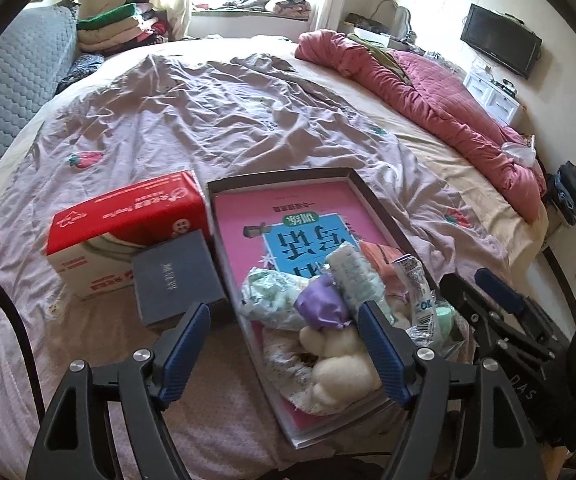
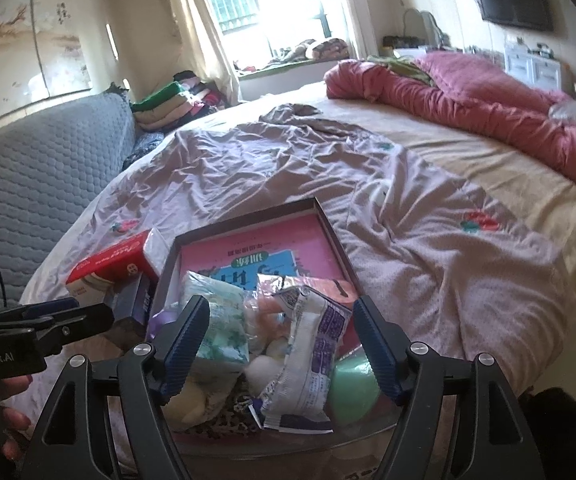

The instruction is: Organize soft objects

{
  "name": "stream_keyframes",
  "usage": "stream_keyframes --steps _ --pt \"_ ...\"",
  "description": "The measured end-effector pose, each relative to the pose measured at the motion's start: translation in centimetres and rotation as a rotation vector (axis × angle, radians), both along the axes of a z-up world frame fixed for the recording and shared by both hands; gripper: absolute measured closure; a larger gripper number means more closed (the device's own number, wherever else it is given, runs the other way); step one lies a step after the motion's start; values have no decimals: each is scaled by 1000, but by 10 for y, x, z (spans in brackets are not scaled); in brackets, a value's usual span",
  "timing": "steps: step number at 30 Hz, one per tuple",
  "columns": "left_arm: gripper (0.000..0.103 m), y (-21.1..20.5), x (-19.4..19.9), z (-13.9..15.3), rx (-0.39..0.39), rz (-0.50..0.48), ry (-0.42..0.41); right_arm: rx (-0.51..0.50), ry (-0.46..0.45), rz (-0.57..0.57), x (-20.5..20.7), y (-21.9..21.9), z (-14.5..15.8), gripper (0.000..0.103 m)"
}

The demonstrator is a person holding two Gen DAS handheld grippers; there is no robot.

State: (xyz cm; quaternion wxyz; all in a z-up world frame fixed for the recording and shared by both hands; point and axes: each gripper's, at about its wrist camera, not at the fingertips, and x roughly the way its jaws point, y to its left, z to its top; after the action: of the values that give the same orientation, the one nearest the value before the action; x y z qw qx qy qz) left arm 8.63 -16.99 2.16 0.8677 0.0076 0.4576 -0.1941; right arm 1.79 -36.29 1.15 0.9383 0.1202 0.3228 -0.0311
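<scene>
Both tools are hanging wide open, holding nothing. The left tool (image 1: 284, 344) is straddling the white plush toy (image 1: 340, 364) in the tray (image 1: 372, 200) on the bed (image 1: 208, 120); the right tool (image 2: 282, 344) is framing the snack packet (image 2: 308, 360), lying lengthwise straight ahead.

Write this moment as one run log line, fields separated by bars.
phase: approach | left tongs: open, empty | right tongs: open, empty | soft items: piled in tray on bed | grasp: none yet
</scene>
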Motion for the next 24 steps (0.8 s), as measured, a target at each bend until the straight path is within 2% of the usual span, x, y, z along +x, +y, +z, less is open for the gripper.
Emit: stream_keyframes --steps 5,16,24 --pt "24 13 -4 1 6 20 -4 -35 -9 9 -2 13 9 27" --pt "23 47 -16 11 54 101 -52 -95 -21 28 -3 36 25 26" --pt "23 59 -25 18 62 118 -58 -113 -34 30 -10 43 40 25"
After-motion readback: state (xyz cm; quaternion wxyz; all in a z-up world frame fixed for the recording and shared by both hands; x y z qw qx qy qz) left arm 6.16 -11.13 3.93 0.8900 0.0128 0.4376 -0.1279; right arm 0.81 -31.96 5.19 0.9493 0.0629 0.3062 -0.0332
